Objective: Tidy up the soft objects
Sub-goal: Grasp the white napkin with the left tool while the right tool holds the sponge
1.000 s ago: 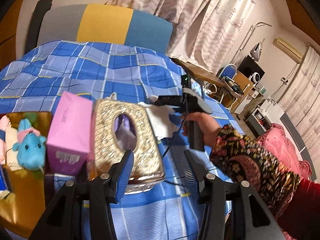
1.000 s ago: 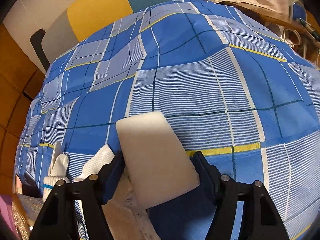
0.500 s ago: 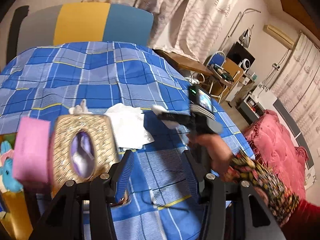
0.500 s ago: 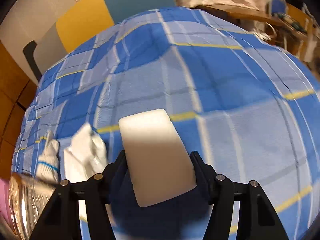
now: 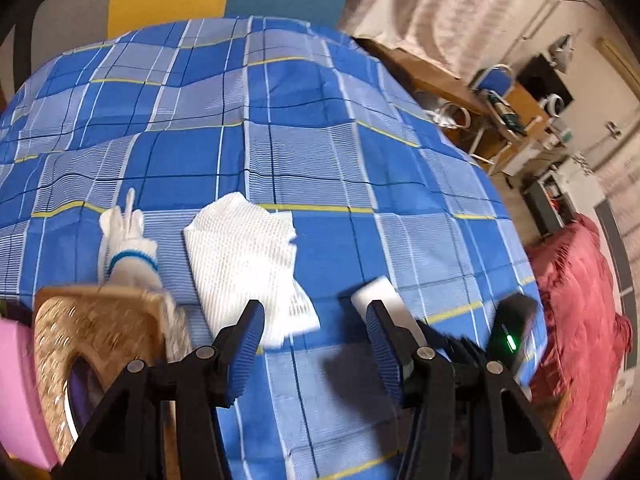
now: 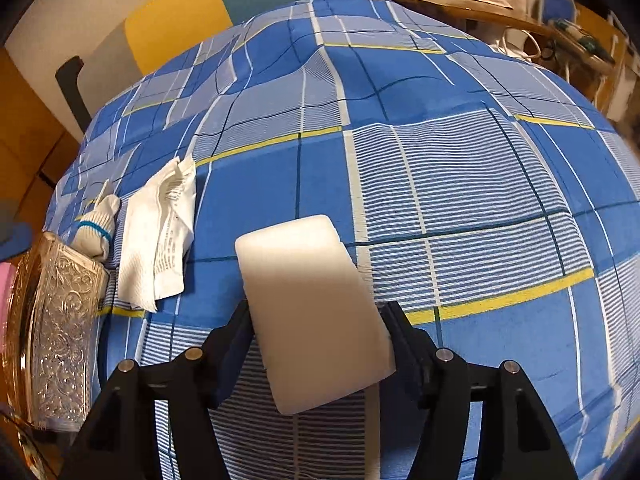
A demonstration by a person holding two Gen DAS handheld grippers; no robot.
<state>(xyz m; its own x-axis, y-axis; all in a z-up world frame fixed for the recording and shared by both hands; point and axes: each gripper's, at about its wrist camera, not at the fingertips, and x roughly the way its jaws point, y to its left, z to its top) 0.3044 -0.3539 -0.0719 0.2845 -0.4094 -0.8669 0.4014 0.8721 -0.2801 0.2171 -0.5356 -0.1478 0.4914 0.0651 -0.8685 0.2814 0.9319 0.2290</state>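
— Where's the white sponge?
— Clamped in the right gripper, jaws easing apart, above the blue plaid bed.
— The left gripper?
— Empty, jaws widening over the bed near a white cloth.

Above the blue checked bed, the left gripper is opening with nothing between its fingers, a white cloth and glove lying beyond, a gold tissue box at left.
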